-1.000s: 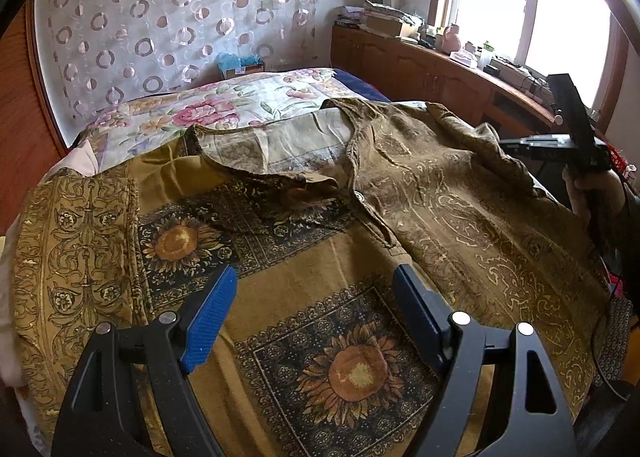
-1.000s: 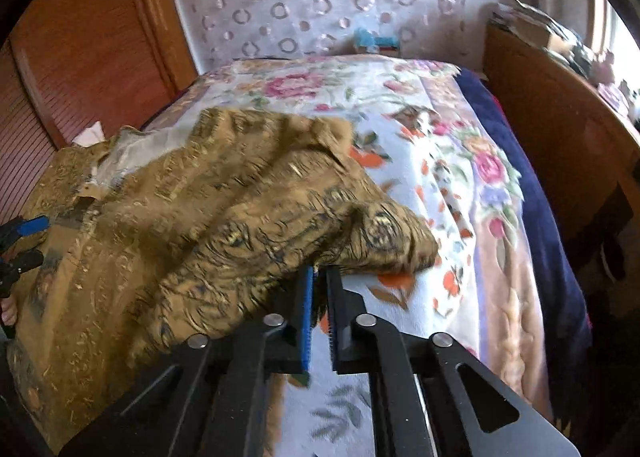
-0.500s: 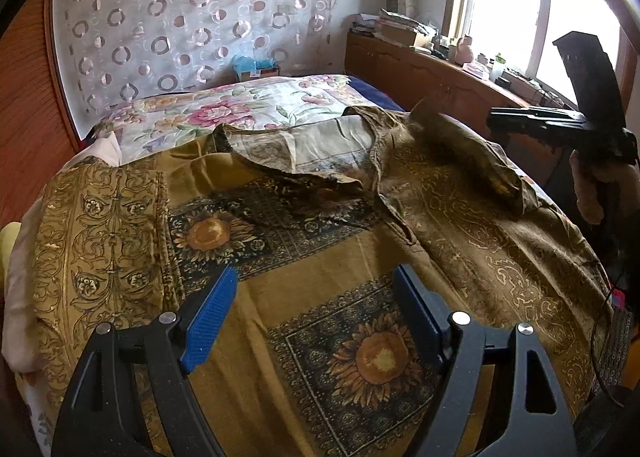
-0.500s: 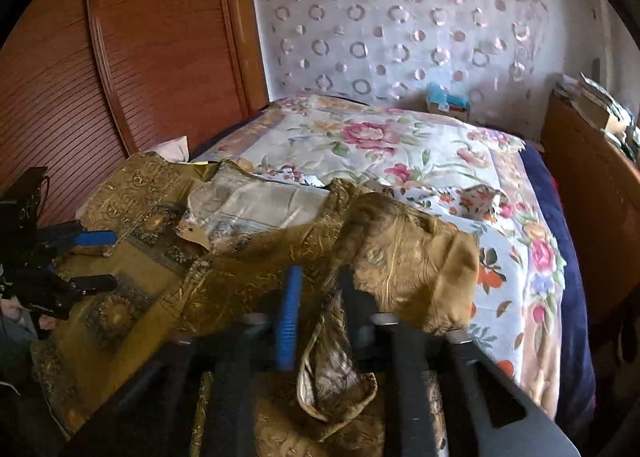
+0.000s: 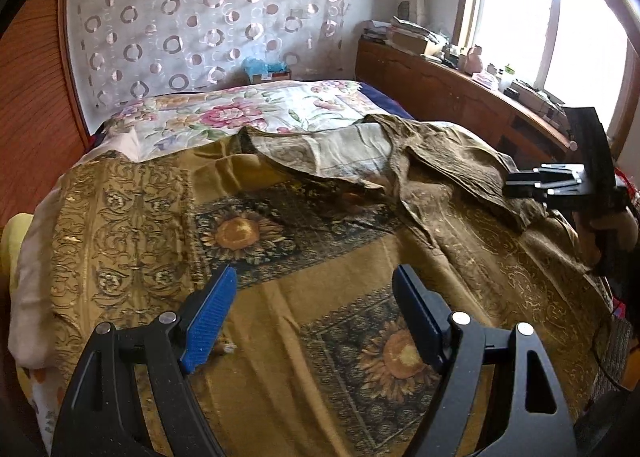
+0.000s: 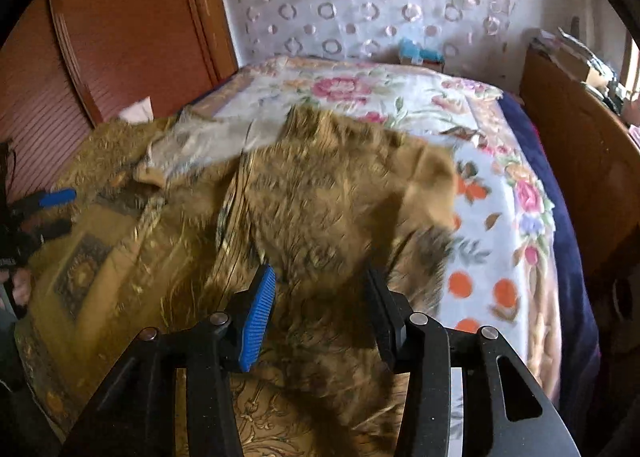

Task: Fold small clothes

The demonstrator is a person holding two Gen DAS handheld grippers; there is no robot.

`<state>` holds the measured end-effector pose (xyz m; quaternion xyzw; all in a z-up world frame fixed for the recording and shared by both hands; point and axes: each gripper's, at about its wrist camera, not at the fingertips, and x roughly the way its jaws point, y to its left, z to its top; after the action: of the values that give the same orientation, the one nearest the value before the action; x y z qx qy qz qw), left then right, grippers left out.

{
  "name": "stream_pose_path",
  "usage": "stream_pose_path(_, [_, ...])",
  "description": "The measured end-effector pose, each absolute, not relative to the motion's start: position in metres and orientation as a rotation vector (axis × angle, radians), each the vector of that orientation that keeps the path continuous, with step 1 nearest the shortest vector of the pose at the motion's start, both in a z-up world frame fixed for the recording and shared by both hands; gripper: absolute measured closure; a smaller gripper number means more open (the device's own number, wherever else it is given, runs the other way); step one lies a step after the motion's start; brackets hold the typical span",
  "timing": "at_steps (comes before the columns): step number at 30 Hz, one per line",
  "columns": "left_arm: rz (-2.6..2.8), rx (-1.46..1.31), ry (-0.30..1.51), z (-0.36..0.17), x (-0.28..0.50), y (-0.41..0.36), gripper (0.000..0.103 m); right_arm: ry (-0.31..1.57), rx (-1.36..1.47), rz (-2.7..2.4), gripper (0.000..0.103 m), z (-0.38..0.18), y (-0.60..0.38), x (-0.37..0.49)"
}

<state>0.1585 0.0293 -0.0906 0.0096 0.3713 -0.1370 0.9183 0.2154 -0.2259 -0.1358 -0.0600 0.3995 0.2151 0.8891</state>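
A golden-brown shirt (image 5: 320,225) with sunflower squares lies spread on the bed, its pale collar lining (image 5: 332,153) turned up. My left gripper (image 5: 314,273) hovers open just above the shirt's front panel, with nothing between its blue pads. In the right wrist view the shirt's sleeve side (image 6: 328,185) lies folded over the body, blurred by motion. My right gripper (image 6: 320,273) stands open over that folded cloth, and its pads do not press on it. From the left wrist view the right gripper (image 5: 524,185) sits at the shirt's right edge, held by a hand.
The floral bedspread (image 5: 240,113) shows beyond the shirt. A wooden cabinet (image 5: 440,89) with clutter runs under the window on the right. A wooden wardrobe (image 6: 120,37) stands at the left. A blue box (image 5: 264,69) sits by the curtain at the far end.
My right gripper has opened and let go of the sleeve, which now lies folded over the shirt's body. The right hand has shifted across the shirt. My left gripper stays open.
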Motion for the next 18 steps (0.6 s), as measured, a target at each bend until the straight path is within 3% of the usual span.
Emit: stream_pose_path(18, [-0.054, -0.007, 0.751, -0.08, 0.192, 0.126, 0.022, 0.844, -0.164, 0.27, 0.053, -0.141, -0.243, 0.312])
